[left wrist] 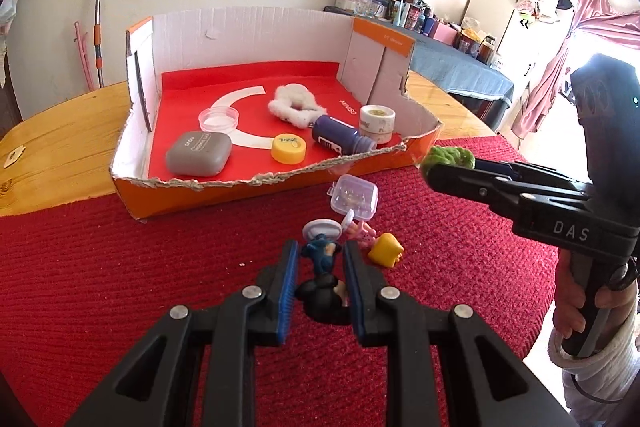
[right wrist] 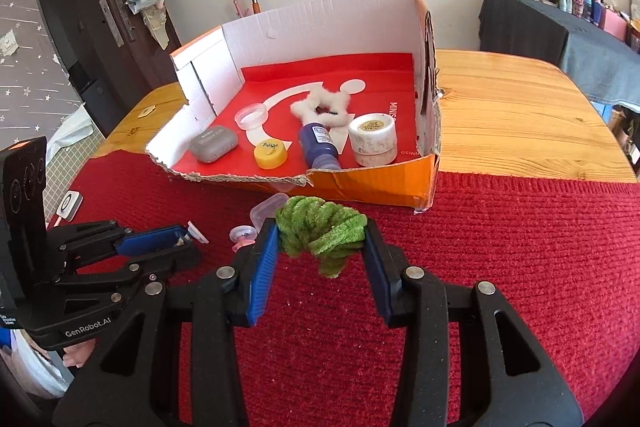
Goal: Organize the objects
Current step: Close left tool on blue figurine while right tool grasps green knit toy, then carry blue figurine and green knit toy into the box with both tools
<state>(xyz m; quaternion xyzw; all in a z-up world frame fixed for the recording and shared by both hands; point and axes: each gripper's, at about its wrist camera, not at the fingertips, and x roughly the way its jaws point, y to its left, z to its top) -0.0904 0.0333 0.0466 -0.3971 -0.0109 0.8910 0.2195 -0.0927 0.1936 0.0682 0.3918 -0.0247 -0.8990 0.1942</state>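
Observation:
An orange cardboard box [left wrist: 132, 95] [right wrist: 380, 183] with a red floor holds a grey case [left wrist: 198, 153], a yellow cap [left wrist: 289, 148], a clear lid [left wrist: 219, 119], a white fluffy scrunchie [left wrist: 294, 105], a purple bottle [left wrist: 340, 139] and a white tape roll [left wrist: 377, 123]. My right gripper [right wrist: 322, 239] is shut on a green fluffy scrunchie [right wrist: 320, 227] [left wrist: 450, 157], held above the red mat in front of the box. My left gripper [left wrist: 320, 259] is shut on a blue and black mouse figurine [left wrist: 322, 263], low over the mat.
On the red mat [left wrist: 120, 287] lie a clear plastic box [left wrist: 354, 199], a small white round case [left wrist: 322, 229], a pink toy [left wrist: 362, 233] and a yellow toy [left wrist: 386, 249]. The mat lies on a wooden table [right wrist: 520, 123].

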